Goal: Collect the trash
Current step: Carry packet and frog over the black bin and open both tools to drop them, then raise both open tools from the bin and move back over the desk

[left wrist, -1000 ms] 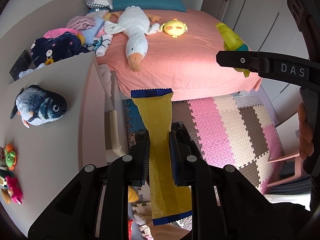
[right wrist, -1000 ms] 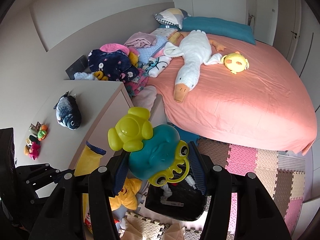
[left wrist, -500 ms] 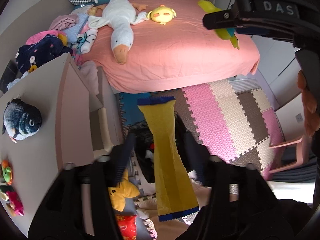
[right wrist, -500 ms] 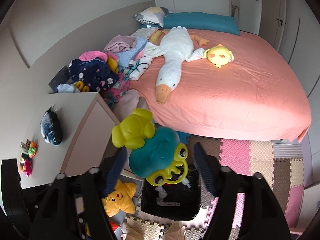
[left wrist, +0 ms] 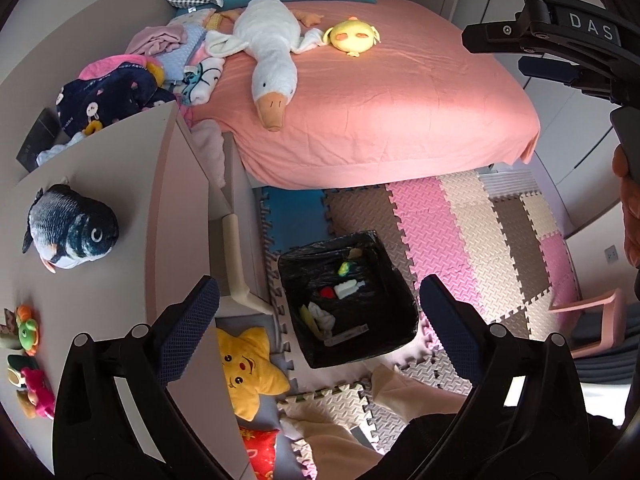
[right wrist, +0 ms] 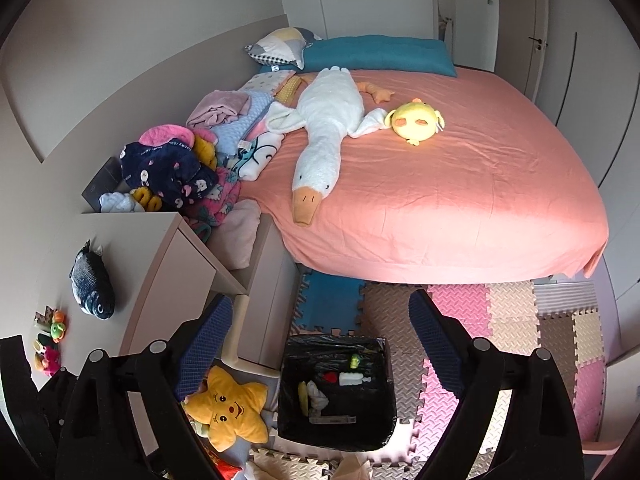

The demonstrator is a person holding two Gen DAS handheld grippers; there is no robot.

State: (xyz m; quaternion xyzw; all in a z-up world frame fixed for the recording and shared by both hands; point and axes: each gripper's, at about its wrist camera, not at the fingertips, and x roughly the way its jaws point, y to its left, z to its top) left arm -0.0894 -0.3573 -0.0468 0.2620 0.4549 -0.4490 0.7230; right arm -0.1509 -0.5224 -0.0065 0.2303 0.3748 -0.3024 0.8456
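A black-lined trash bin stands on the foam mat by the bed. Inside it lie a yellow wrapper, a small green and yellow toy, a white bottle, a red scrap and crumpled tissue. My left gripper hangs above the bin, open, with nothing between its pads. My right gripper is also open and empty over the same bin, where the yellow wrapper and toy show again. The right gripper's black frame crosses the top right of the left wrist view.
A pink bed holds a white goose plush and a yellow chick plush. A beige dresser on the left carries a fish plush. A yellow star plush lies beside the bin. A pink chair is at right.
Both grippers opened. The yellow wrapper fell from the left one and the teal and yellow toy from the right one; both now lie in the bin.
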